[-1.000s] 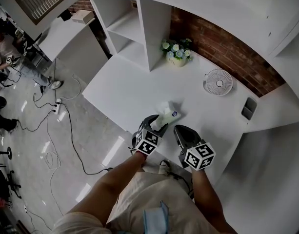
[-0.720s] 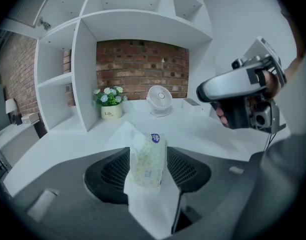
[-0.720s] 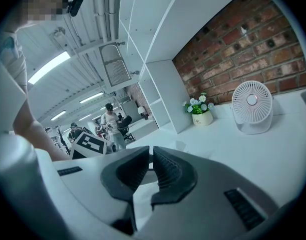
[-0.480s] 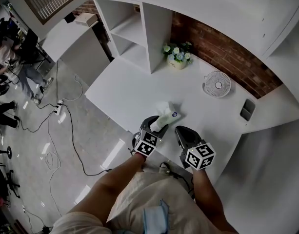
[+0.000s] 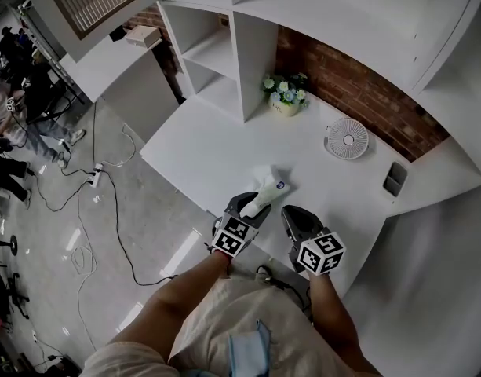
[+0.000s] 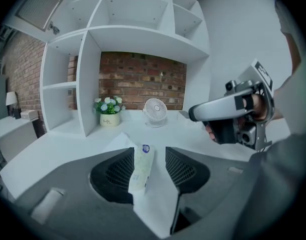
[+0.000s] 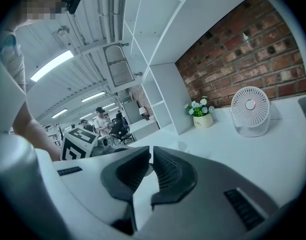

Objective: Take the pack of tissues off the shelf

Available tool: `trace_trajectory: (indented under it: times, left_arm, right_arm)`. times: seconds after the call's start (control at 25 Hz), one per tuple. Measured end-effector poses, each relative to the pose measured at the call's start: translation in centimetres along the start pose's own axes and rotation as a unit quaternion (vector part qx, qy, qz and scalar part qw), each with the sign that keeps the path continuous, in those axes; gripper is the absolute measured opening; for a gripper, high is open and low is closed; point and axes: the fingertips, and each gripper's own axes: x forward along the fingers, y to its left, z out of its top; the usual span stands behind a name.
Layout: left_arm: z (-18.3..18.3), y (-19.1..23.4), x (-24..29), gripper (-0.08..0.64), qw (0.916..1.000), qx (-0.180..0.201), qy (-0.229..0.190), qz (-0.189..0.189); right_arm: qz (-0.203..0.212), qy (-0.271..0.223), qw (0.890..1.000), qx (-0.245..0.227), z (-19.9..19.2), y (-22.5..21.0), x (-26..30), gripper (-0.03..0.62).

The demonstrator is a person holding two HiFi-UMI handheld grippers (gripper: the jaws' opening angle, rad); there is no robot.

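Note:
The pack of tissues (image 5: 267,195) is a slim white pack with a blue round mark, off the shelf (image 5: 216,53) and over the white table (image 5: 201,144). It stands edge-on between the jaws of my left gripper (image 5: 254,203). In the left gripper view the pack (image 6: 141,168) leans on the left jaw, with a gap to the right jaw. The jaws of the left gripper (image 6: 149,150) are closing. My right gripper (image 5: 292,213) hovers beside it at the table's front edge. The right gripper (image 7: 151,152) is shut, with nothing between its jaws.
A pot of flowers (image 5: 285,94), a small white fan (image 5: 346,138) and a dark flat device (image 5: 393,179) stand along the brick wall. Cables (image 5: 107,210) trail over the floor at left, and people (image 5: 12,108) sit there.
The head view has shifted slightly. Both grippers and the pack stay almost where they were at the table's front edge.

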Motion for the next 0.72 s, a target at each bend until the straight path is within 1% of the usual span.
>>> trace_trajectory:
  times: [0.12,0.36,0.56,0.64,0.72]
  left_arm:
    - [0.5,-0.5,-0.8,0.159,0.9999,-0.004,-0.014,-0.005]
    - [1.0,-0.5,-2.1,0.069,0.9995,-0.011,-0.028,0.004]
    - [1.3,-0.7,-3.0,0.028,0.9991,-0.023,-0.036,0.006]
    - [1.3,-1.0,-3.4,0.02,0.9985,-0.035,-0.042,0.004]
    - [1.6,-1.2,-3.8,0.014,0.9982,-0.039,-0.044,0.003]
  right_arm:
    - [0.002,-0.002,1.0,-0.002,0.1,0.3,-0.2,0.018]
    - [0.005,-0.003,1.0,-0.005,0.2,0.5,-0.5,0.018]
    - [0.005,-0.004,1.0,-0.008,0.3,0.7,-0.8,0.018]
    - [0.006,-0.004,1.0,-0.009,0.2,0.8,-0.9,0.018]
    - [0.006,-0.003,1.0,-0.01,0.0,0.9,-1.1,0.018]
